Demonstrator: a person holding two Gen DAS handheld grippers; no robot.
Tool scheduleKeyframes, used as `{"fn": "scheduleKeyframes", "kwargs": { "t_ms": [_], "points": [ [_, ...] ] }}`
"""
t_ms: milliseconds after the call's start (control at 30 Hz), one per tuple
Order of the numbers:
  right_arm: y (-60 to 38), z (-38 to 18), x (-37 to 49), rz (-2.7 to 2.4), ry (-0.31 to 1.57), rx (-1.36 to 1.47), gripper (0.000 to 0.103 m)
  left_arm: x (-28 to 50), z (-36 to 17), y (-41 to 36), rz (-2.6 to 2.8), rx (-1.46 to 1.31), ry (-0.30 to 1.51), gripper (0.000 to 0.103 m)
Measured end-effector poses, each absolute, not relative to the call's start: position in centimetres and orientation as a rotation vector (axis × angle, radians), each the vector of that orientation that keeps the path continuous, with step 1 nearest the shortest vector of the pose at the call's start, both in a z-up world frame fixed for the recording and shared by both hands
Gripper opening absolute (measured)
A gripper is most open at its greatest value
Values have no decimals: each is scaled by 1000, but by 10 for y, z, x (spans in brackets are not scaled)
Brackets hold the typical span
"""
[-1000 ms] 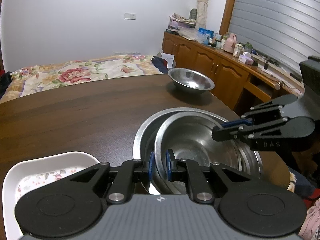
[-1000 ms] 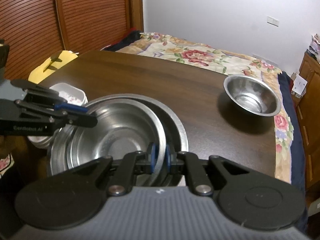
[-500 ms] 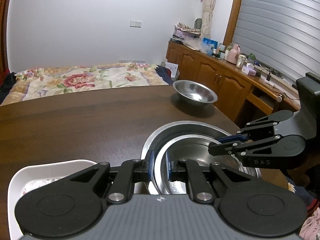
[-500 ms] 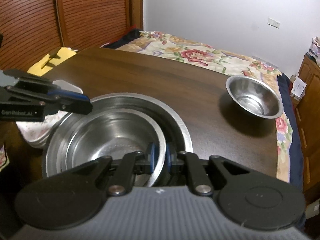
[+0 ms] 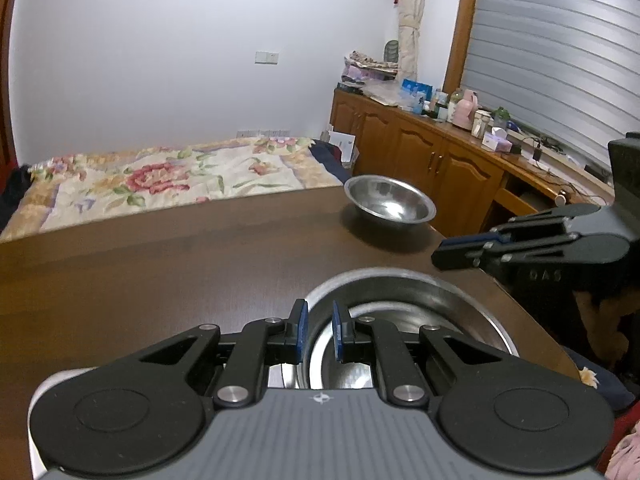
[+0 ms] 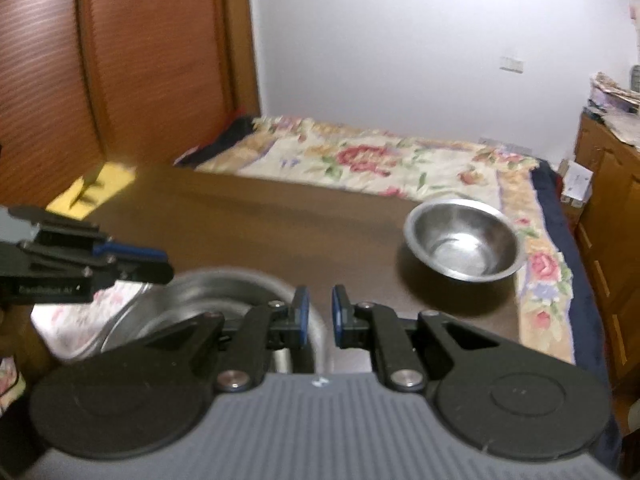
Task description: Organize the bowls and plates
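Both the left gripper (image 5: pixel 319 330) and right gripper (image 6: pixel 320 316) have jaws released, empty, above the nested steel bowls (image 5: pixel 420 300) at lower centre of the counter (image 5: pixel 160 264).

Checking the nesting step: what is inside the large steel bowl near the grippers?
A smaller steel bowl sits nested inside the large steel bowl. The left gripper covers their near side, so anything deeper inside cannot be seen.

Two nested steel bowls (image 5: pixel 420 304) are seen on the dark wooden table (image 5: pixel 160 272). The left gripper (image 5: pixel 318 332) is held just above their near rim, slightly parted and empty. A smaller bowl (image 5: pixel 390 200) is set beyond them; the right gripper (image 5: pixel 460 252) is raised to their right.
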State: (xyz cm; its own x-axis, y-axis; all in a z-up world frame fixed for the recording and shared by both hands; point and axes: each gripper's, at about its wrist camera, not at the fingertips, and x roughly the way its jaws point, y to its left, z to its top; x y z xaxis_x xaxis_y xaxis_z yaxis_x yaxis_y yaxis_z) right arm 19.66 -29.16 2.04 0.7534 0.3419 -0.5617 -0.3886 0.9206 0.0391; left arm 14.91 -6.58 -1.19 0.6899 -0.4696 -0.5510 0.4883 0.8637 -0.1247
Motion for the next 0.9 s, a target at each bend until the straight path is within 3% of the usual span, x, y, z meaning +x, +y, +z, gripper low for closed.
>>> {"fn": "scheduleKeyframes", "kwargs": {
  "t_ms": [67,167,267,500,900],
  "points": [
    [-302,22,202,379,576,-58,13,156,-7,-71,-538,49,601,16],
    [-320,22,214,346,549,-22,17,167,1,-79,-544,68,590,29],
    [-338,18,224,313,521,7,40,178,6,-89,-547,83,582,36],
    [-369,5,259,234,486,8,42,206,11,-108,-538,76,597,48],
    [-396,-29,294,215,528,71,42,255,-1,-143,-544,88,658,48]
  ]
}}
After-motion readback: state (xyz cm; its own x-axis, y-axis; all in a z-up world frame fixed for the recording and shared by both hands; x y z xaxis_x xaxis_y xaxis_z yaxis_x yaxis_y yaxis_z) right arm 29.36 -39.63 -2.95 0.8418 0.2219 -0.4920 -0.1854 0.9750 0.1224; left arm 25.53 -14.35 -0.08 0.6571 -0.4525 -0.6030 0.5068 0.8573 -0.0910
